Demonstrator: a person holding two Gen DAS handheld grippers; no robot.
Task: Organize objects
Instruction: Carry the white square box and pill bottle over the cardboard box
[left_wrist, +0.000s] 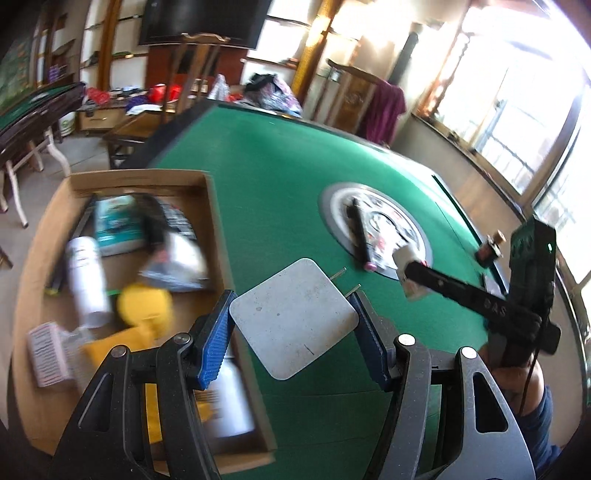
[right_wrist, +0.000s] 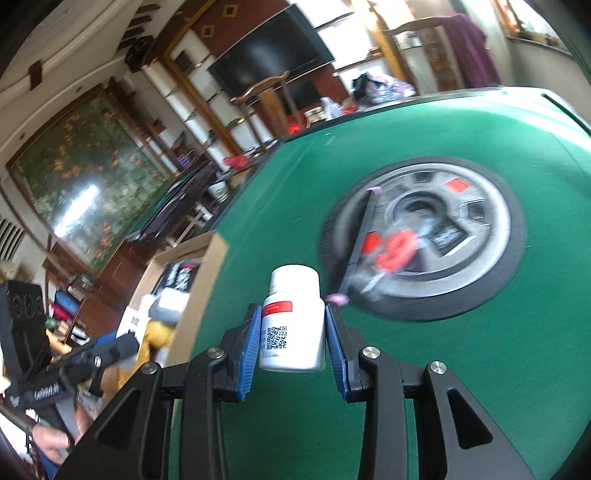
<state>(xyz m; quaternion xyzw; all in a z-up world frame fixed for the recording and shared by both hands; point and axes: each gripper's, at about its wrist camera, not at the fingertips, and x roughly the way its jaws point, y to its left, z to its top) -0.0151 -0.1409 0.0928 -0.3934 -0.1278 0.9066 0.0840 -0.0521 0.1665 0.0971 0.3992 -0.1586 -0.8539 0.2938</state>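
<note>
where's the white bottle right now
In the right wrist view, the bottle is gripped in the right tool above the green table, between the box and the round hub.

Left gripper (left_wrist: 291, 325): pads pressing both sides of a grey square plate (left_wrist: 293, 319), holding it above the green table (left_wrist: 266, 177). Cardboard box (left_wrist: 207, 206) sitting at the table's left edge, holding a white bottle (left_wrist: 88, 280), a yellow item (left_wrist: 146, 304) and blurred packets. Right gripper (left_wrist: 408, 273) carrying a white object over the round centre disc (left_wrist: 375, 230); black pen (left_wrist: 360, 234) lying on the disc.
</note>
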